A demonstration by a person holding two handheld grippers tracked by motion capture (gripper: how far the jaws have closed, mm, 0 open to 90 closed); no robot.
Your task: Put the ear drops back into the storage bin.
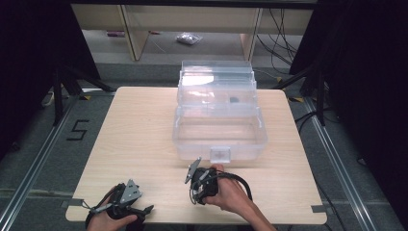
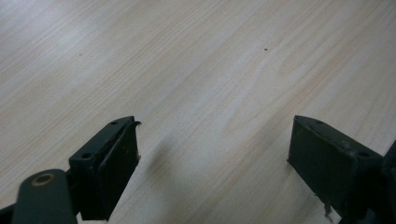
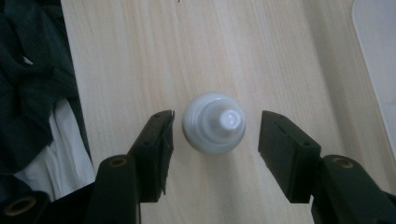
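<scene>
The small white bottle [image 3: 214, 123] stands upright on the pale wooden surface [image 1: 144, 134], seen cap-first between the jaws of my right gripper [image 3: 215, 135]. A gap shows on each side of it, narrower at one jaw than the other, so the gripper is released, with the pads not touching the bottle. The bottle sits near the front edge of the surface, and bare wood lies all round it; in the right gripper view the surface's edge runs close along one side, with dark and white cloth beyond it. The bottle is rounded, its shoulder stepping up to a narrow white cap.

In the high view my right hand [image 1: 226, 190] holds that gripper just in front of the clear plastic storage box [image 1: 219, 115], which stands open in the middle of the surface with its latch facing me. My left gripper [image 2: 212, 154] rests at the near left corner, well apart, jaws spread wide over bare wood with nothing between them.
</scene>
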